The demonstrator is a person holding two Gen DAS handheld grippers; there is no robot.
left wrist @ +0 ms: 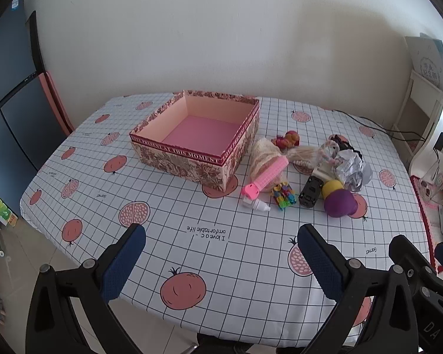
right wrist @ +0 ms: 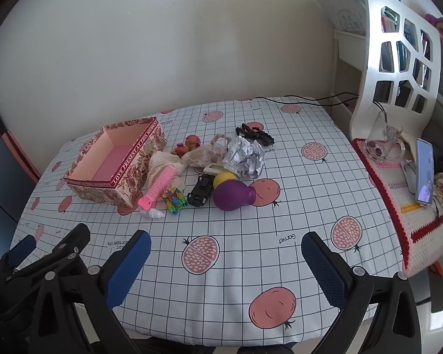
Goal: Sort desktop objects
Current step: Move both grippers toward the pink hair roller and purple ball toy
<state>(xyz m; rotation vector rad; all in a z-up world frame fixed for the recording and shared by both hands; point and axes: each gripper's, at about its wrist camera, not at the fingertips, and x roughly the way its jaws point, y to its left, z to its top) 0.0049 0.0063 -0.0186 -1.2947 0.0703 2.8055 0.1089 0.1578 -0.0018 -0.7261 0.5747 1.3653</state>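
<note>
An open floral box [left wrist: 192,159] [right wrist: 103,185] with a pink inside stands empty on the table. To its right lies a pile: a pink comb [left wrist: 265,178] [right wrist: 158,185], a small white bottle [left wrist: 258,205], coloured clips [left wrist: 284,196] [right wrist: 174,198], a black toy car [left wrist: 310,191] [right wrist: 200,193], a purple and yellow bulb [left wrist: 338,199] [right wrist: 231,194], crumpled foil [left wrist: 353,169] [right wrist: 245,159], a mesh bag [left wrist: 262,153] and a small orange toy [left wrist: 286,139] [right wrist: 189,144]. My left gripper [left wrist: 221,261] and right gripper [right wrist: 226,268] are open and empty, above the table's near edge.
The table [left wrist: 162,236] has a white grid cloth with fruit prints. A white chair [right wrist: 398,67] and a side surface with a phone [right wrist: 425,174] stand at the right. A black cable [right wrist: 304,98] runs along the far edge. A dark cabinet [left wrist: 6,88] stands at the left.
</note>
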